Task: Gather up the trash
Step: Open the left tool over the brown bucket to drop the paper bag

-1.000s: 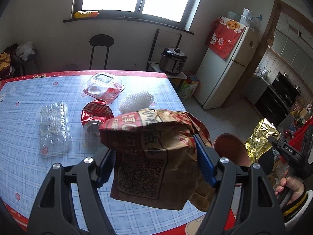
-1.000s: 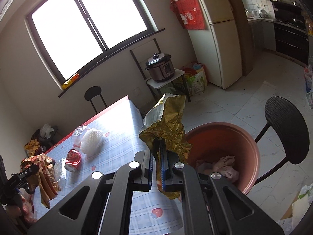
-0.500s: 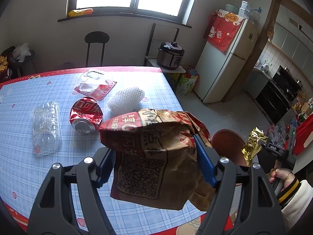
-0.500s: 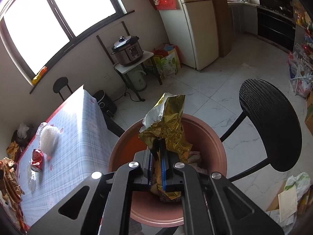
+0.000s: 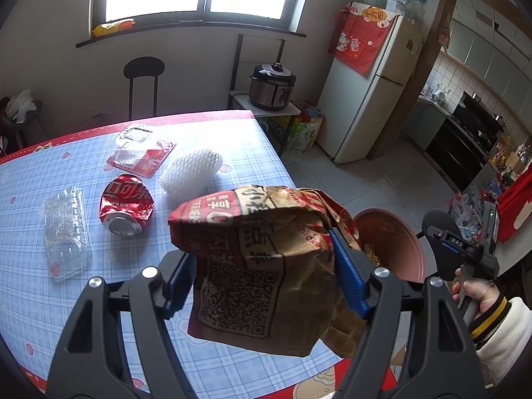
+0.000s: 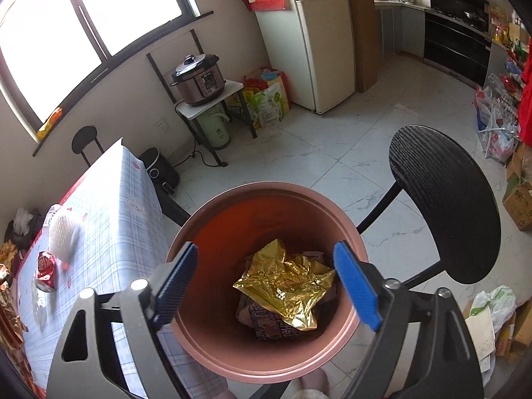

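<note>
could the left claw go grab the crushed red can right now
Probably not yet: the left claw is shut on the brown paper bag, so its pads are taken. The crushed can lies uncovered on the table.

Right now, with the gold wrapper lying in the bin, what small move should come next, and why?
Probably carry the paper bag in the left gripper over the bin. The right gripper is opening with nothing between its pads, the gold wrapper lies inside, and the bag is held above the table.
</note>
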`<state>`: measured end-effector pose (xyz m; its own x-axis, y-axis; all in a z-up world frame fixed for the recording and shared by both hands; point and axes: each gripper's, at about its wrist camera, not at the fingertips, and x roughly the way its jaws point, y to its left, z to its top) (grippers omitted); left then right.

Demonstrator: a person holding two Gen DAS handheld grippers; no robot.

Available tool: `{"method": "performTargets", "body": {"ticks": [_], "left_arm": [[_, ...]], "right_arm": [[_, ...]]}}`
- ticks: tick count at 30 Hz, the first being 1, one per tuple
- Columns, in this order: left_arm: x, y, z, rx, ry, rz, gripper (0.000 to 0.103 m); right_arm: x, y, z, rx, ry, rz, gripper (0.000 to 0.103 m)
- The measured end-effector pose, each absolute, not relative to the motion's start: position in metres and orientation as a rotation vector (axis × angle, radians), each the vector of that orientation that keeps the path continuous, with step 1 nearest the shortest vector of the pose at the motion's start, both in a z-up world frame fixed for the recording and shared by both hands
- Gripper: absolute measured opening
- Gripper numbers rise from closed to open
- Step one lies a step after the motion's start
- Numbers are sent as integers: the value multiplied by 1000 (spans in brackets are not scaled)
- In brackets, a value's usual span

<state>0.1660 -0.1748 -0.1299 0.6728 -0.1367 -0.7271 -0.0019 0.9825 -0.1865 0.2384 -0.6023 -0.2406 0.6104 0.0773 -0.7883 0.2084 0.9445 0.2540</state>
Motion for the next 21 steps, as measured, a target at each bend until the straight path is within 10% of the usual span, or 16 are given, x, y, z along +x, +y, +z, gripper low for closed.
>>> {"method": "performTargets", "body": {"ticks": [21], "left_arm": [[273, -371, -215, -66, 954, -381, 76]], "right_arm": [[164, -647, -205, 353, 902, -162, 98]]}}
